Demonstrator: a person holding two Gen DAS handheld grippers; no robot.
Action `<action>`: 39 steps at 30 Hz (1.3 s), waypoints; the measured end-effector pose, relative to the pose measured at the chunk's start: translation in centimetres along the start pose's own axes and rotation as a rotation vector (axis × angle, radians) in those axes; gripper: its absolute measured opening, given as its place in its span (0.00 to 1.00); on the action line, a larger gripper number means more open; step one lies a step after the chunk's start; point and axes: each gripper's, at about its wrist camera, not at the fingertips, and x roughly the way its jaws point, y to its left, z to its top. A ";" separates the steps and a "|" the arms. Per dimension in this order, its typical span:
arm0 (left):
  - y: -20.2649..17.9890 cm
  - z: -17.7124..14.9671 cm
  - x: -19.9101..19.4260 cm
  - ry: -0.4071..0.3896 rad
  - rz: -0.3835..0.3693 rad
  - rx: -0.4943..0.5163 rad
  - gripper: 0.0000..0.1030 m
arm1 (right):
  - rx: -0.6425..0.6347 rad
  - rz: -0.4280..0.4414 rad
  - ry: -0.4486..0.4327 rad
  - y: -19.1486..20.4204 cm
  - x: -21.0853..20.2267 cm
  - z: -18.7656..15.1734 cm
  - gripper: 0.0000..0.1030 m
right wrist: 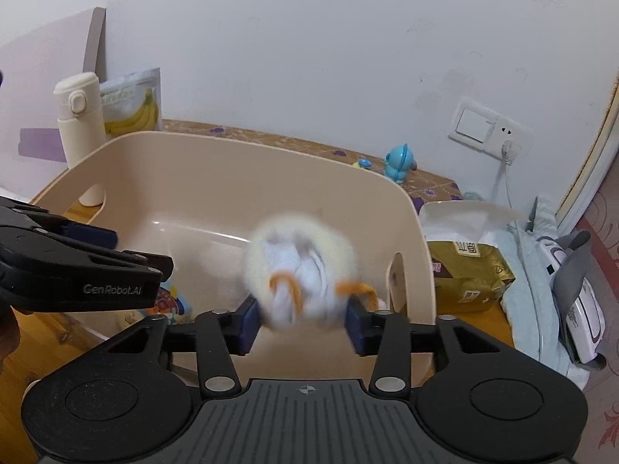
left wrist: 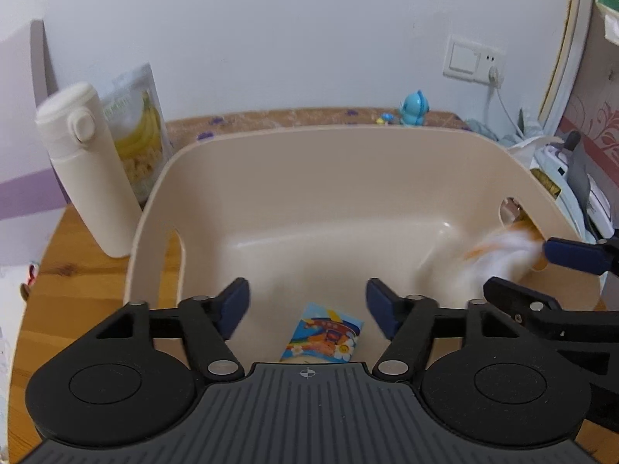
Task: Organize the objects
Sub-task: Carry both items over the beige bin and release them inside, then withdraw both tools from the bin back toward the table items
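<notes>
A beige plastic bin [left wrist: 309, 131] stands on the wooden table [left wrist: 77, 270]. A small colourful snack packet [left wrist: 325, 332] lies flat on its floor. My left gripper [left wrist: 305, 301] hangs open just above that packet, with nothing between its blue pads. A white fluffy toy with orange trim [right wrist: 301, 266] shows blurred between the fingers of my right gripper [right wrist: 301, 321], over the bin's right side; the jaws stand apart and open. In the left wrist view the toy [left wrist: 491, 255] is near the bin's right handle hole, beside the right gripper [left wrist: 516, 266]. The left gripper [right wrist: 143, 249] reaches in from the left.
A cream flask [left wrist: 85, 166] and a banana-chip bag [left wrist: 139, 135] stand left of the bin. A blue toy figure [left wrist: 416, 108] sits behind it by the wall. A gold pack [right wrist: 468, 270], cloth and a white device [right wrist: 580, 309] crowd the right side.
</notes>
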 end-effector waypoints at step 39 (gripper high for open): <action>3.3 -8.5 -10.0 -0.084 0.005 -0.012 0.83 | 0.088 -0.039 0.008 -3.1 -7.9 -9.2 1.00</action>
